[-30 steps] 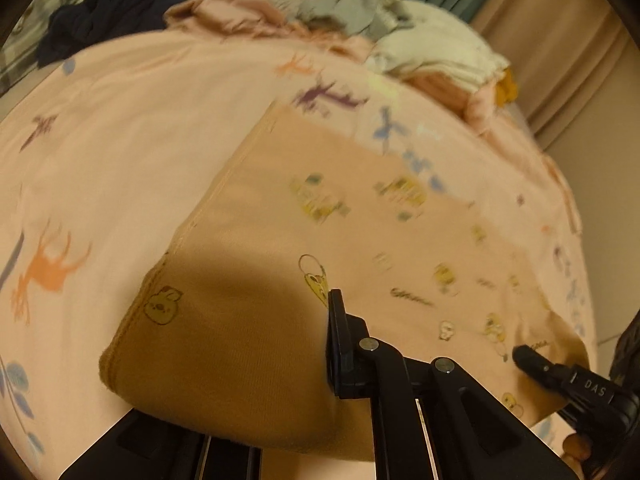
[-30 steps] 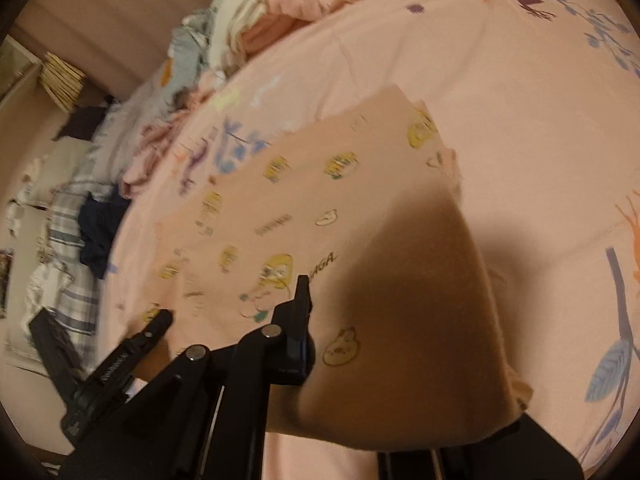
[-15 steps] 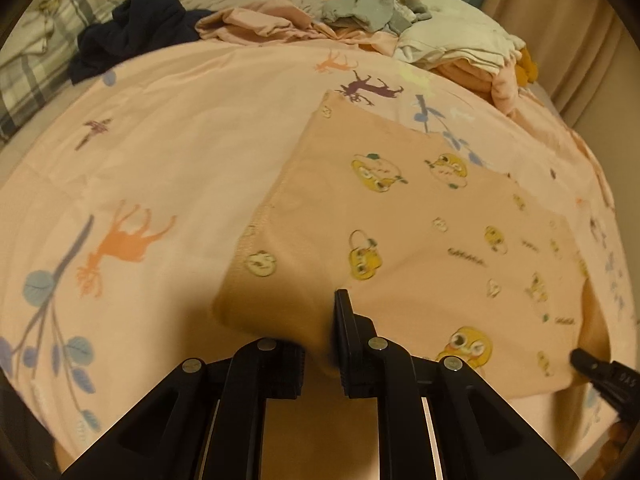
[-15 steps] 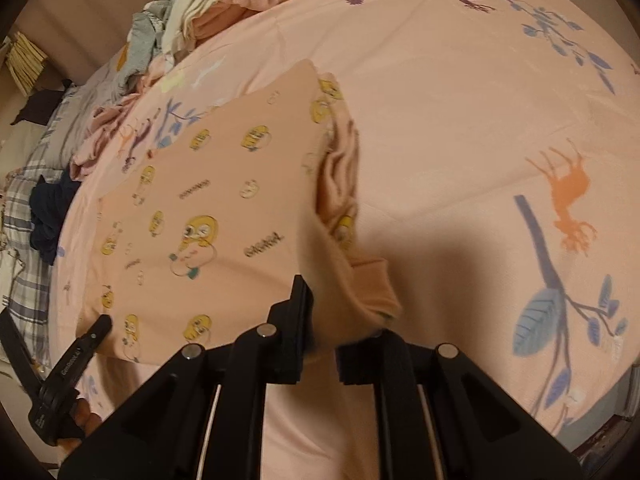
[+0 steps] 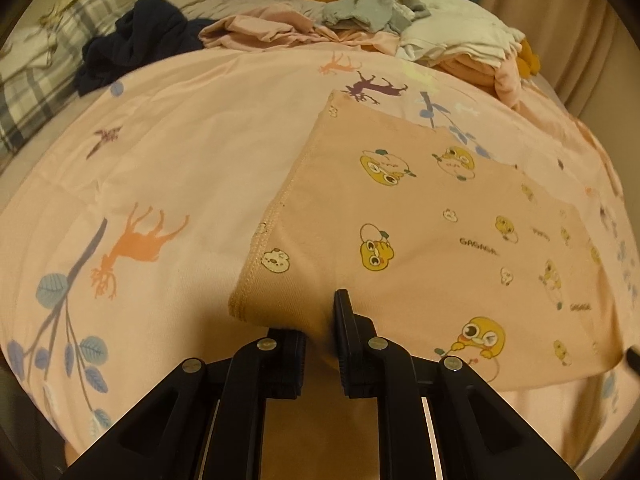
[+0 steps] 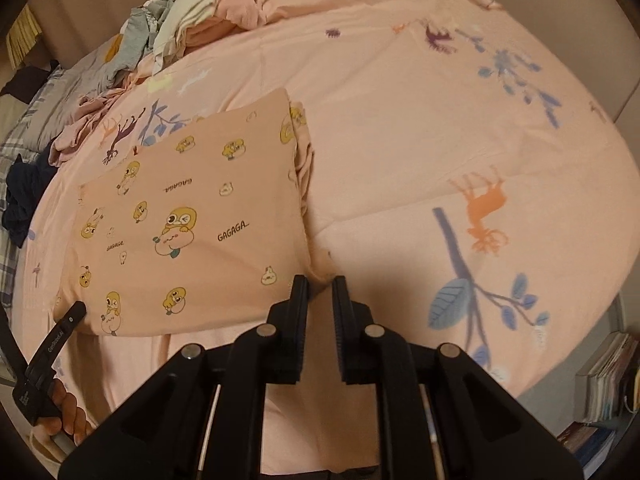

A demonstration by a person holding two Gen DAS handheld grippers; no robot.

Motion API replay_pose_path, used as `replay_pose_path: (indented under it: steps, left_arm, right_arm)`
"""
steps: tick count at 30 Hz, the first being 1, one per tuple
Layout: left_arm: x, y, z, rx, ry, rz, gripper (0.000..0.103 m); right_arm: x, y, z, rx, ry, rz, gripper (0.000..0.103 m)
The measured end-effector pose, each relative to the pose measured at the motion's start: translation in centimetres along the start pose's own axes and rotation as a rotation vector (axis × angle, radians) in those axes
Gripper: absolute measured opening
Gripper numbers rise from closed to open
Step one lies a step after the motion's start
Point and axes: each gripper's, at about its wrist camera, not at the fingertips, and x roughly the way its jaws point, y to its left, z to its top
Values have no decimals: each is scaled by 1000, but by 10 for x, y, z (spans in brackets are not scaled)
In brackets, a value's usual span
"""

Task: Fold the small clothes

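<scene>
A peach garment (image 5: 420, 232) printed with yellow cartoon ducks lies flat on the pink animal-print bedsheet (image 5: 168, 152). My left gripper (image 5: 320, 320) is shut on the garment's near left corner, with cloth pinched between the fingers. In the right wrist view the same garment (image 6: 180, 216) lies to the left, and my right gripper (image 6: 319, 284) is shut on its near right corner. The garment's right edge shows bunched layers. The left gripper's tip (image 6: 68, 316) shows at the garment's far corner in the right wrist view.
A heap of unfolded clothes (image 5: 400, 28) with a plush duck lies at the far side of the bed. A dark navy garment (image 5: 140, 40) lies on a plaid blanket (image 5: 36, 80). Books (image 6: 608, 380) stand beside the bed at the right.
Both grippers have lowered the garment's lifted near edge onto the bed. It now lies flat and spread, no longer draped high over the grippers.
</scene>
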Motion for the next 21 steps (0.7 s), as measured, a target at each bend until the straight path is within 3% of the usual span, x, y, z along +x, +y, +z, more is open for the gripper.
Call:
replay_pose_path:
  steps: [7,13,17,21]
  left_arm:
    - [4,-2,1,22,8,17,15]
    - [7,4,4,-1,23,-23,15]
    - [6,3,5,12,17,-26,15]
    - [4,-5,1,66,-20,11,15]
  right_arm:
    - [-15,28,5,-104,-107,-30,15]
    - [21,55,-5,-141,-14,74,14]
    - [54,64,-15,-155,70,28,15]
    - [59,65,-18,-185,66,17,13]
